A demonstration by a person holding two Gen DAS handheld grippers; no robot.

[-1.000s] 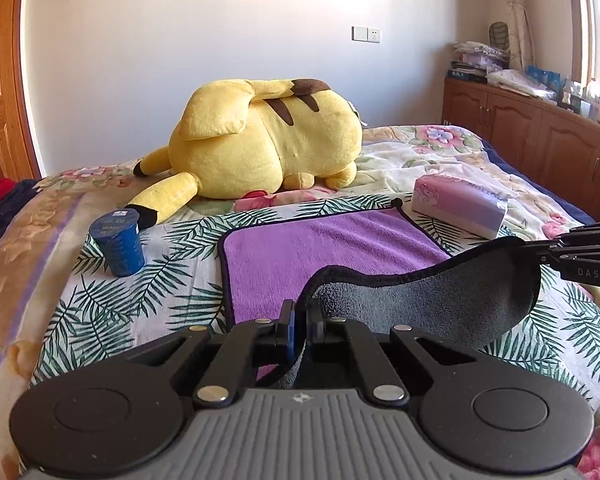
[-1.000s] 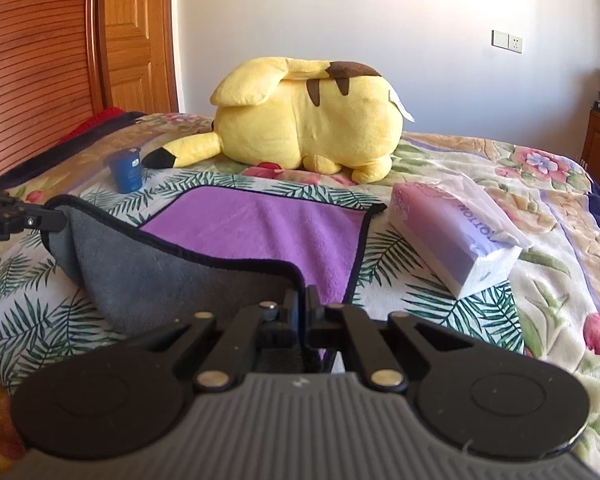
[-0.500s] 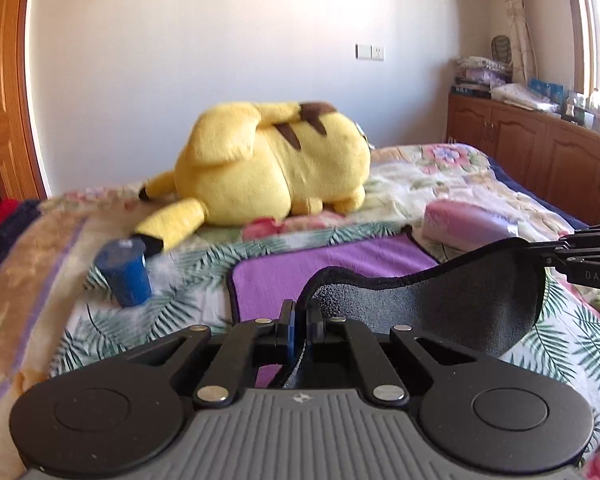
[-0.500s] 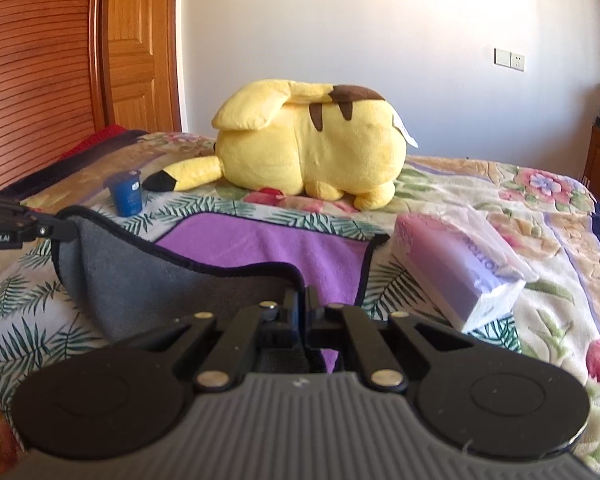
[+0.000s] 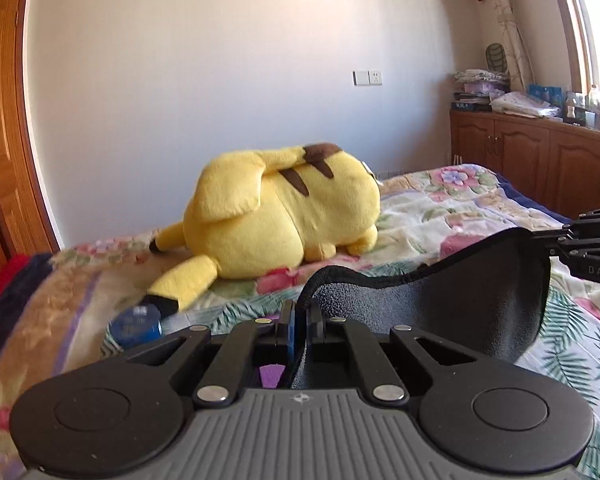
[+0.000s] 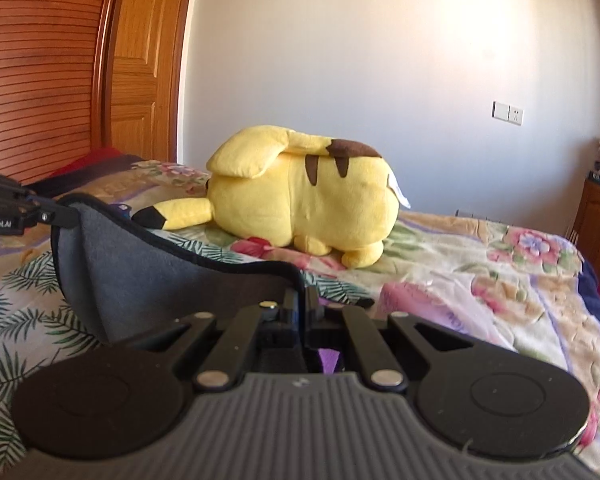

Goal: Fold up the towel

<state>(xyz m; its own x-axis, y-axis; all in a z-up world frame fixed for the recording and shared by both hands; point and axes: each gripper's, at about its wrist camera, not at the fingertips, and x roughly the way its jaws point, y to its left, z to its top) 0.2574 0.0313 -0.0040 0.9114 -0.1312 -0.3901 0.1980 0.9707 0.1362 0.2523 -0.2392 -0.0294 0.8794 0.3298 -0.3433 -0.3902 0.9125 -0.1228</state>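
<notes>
Here, left to right, one blue cup (image 5: 136,325) stands at the bed's (image 5: 40,320) left side just beside the plush's tail, one yellow plush (image 5: 276,216) lies across the middle ahead of both grippers, and one pink tissue pack (image 6: 432,312) sits low on the right, partly hidden. The single towel (image 5: 440,312), grey side up with a black hem, hangs raised above the bedspread between the left gripper (image 5: 298,318) and right gripper (image 6: 300,312), each with its fingers pinched tight on a towel corner. Open bedspread lies between towel and plush, and cabinets (image 5: 540,164) line the far right wall.
</notes>
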